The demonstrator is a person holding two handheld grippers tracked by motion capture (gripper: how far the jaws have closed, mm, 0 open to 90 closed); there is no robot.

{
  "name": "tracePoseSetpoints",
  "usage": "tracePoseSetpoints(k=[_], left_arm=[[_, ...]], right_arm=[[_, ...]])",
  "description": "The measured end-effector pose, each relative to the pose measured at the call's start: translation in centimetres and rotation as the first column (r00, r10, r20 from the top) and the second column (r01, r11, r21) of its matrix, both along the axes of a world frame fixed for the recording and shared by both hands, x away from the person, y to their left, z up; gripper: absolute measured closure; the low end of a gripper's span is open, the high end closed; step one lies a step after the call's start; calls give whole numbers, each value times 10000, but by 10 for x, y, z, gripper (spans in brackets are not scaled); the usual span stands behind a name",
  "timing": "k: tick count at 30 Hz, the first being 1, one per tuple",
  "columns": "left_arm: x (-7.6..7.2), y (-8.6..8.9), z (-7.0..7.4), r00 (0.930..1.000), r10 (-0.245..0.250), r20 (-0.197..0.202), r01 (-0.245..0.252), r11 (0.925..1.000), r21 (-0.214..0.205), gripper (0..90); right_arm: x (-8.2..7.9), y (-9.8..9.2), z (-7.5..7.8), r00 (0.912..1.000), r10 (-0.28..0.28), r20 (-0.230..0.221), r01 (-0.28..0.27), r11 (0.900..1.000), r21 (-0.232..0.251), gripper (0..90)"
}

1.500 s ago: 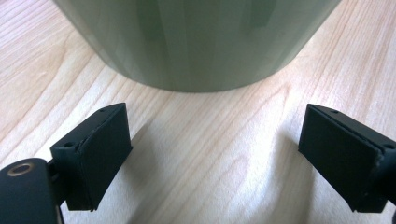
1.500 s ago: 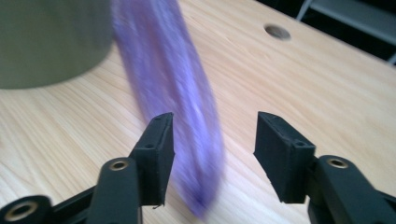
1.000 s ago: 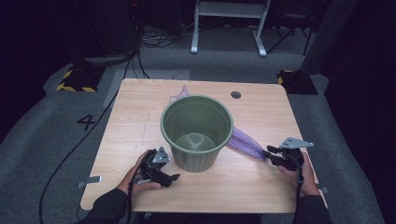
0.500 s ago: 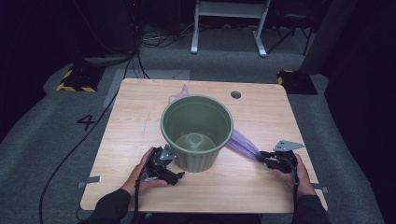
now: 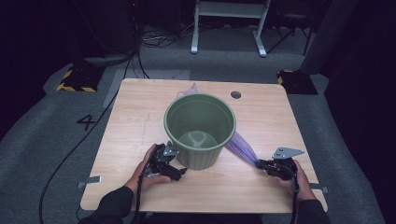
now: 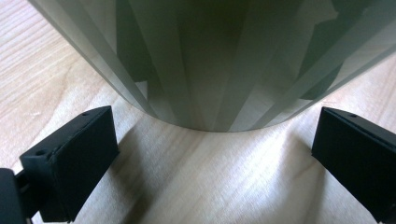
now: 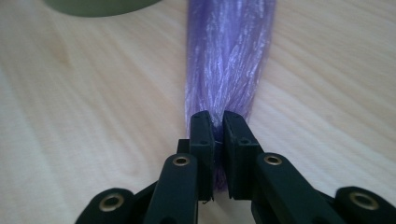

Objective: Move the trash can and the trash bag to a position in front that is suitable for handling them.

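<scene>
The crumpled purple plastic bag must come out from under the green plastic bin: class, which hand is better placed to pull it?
Right: its claw has just closed on the purple plastic bag; the left claw stands open beside the green plastic bin.

Wooden table (image 5: 140, 112), grey carpet (image 5: 56, 140)

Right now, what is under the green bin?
A purple bag runs under the bin: one end sticks out behind it, the other reaches the right gripper, whose jaws have just closed on it. The middle stretch is covered.
</scene>
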State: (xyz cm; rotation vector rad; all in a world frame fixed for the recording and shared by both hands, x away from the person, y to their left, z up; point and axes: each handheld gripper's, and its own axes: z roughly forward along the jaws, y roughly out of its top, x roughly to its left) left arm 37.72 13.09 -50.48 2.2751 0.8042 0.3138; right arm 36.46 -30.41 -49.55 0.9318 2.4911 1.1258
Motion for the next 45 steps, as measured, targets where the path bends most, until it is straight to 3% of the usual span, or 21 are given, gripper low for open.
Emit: tracePoseSetpoints(k=[7,11,13,14,17,22,26,32,34,38,42,45], left_arm=[[7,-5,0,10000,91,-15,-92,10000,-17,0],[10,-6,0,10000,60,-35,-60,10000,-28,0],[11,-6,0,10000,-3,-36,3,10000,2,0],[11,-6,0,10000,-18,-31,18,10000,4,0],[9,-2,0,9998,-192,-28,192,9998,-13,0],[-1,5,0,9984,-558,-42,558,9984,-45,0],[-7,10,0,9974,-716,-45,716,9974,-51,0],[-15,21,-1,9966,-822,-25,822,9966,-72,2],[-19,27,-1,9930,-1177,-41,1177,9930,-55,2],[-23,36,-1,9892,-1468,-20,1467,9892,-50,2],[-27,44,-1,9916,-1294,-24,1294,9916,-76,1],[-30,49,-1,9928,-1201,-34,1201,9927,-64,2]], right_arm=[[-19,25,-1,9954,913,-287,-910,9958,117,798],[-28,43,0,9859,1622,-415,-1619,9868,97,767],[-32,50,1,9797,1944,-492,-1943,9809,88,704],[-34,53,3,9756,2131,-537,-2128,9770,115,624],[-35,54,11,9764,2130,-342,-2123,9769,228,476],[-35,54,31,9894,1430,266,-1441,9887,419,334],[-33,60,49,9844,1432,1023,-1467,9888,272,295],[-6,52,57,9834,758,1648,-810,9964,253,297],[5,50,57,9838,573,1699,-600,9981,103,297],[38,51,57,9877,304,1535,-429,9960,790,280],[72,60,53,9914,75,1306,-135,9989,455,301],[93,71,44,9933,90,1153,-63,9997,-235,373]])
